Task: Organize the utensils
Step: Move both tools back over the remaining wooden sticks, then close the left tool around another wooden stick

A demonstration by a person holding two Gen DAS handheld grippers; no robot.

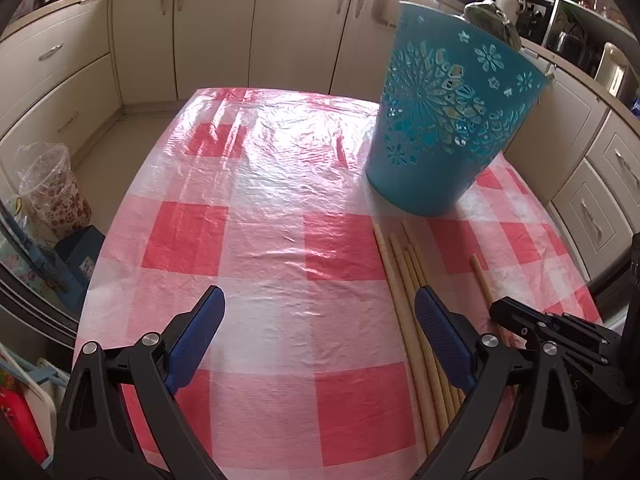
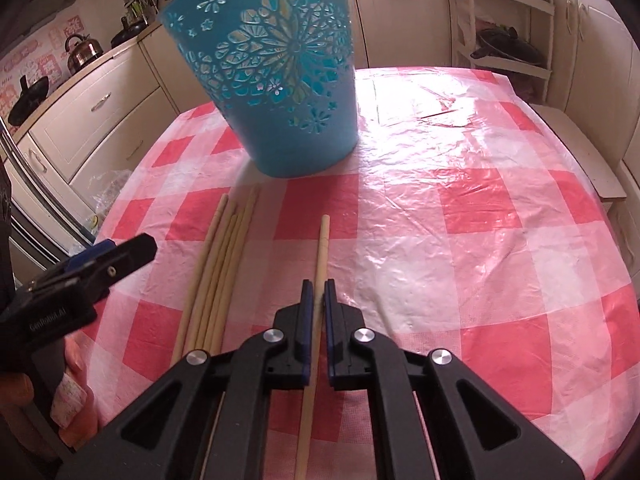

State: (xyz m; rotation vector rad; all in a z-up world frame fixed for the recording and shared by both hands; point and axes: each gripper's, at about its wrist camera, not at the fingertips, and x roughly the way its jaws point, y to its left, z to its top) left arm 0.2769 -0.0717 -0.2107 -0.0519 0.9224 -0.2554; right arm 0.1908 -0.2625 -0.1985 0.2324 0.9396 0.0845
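Note:
A tall teal basket (image 1: 440,120) (image 2: 280,80) with flower cut-outs stands on the red-and-white checked tablecloth (image 1: 280,240) (image 2: 480,240). In front of it lie several pale wooden chopsticks (image 1: 400,268) (image 2: 224,260) side by side. A single chopstick (image 2: 322,248) (image 1: 482,280) lies apart to their right. My right gripper (image 2: 319,283) is shut on this single chopstick, its blue pads pressed against the shaft. My left gripper (image 1: 320,294) hangs open over bare cloth, left of the bundle, with nothing between its fingers. One of its fingers (image 2: 132,250) shows in the right wrist view.
Cream kitchen cabinets (image 1: 216,32) ring the table. A plastic-lined bin (image 1: 52,188) stands on the floor at the left. A kettle (image 2: 82,54) sits on the counter, and a white shelf rack (image 2: 508,40) stands behind the table. A hand (image 2: 76,364) holds the left gripper.

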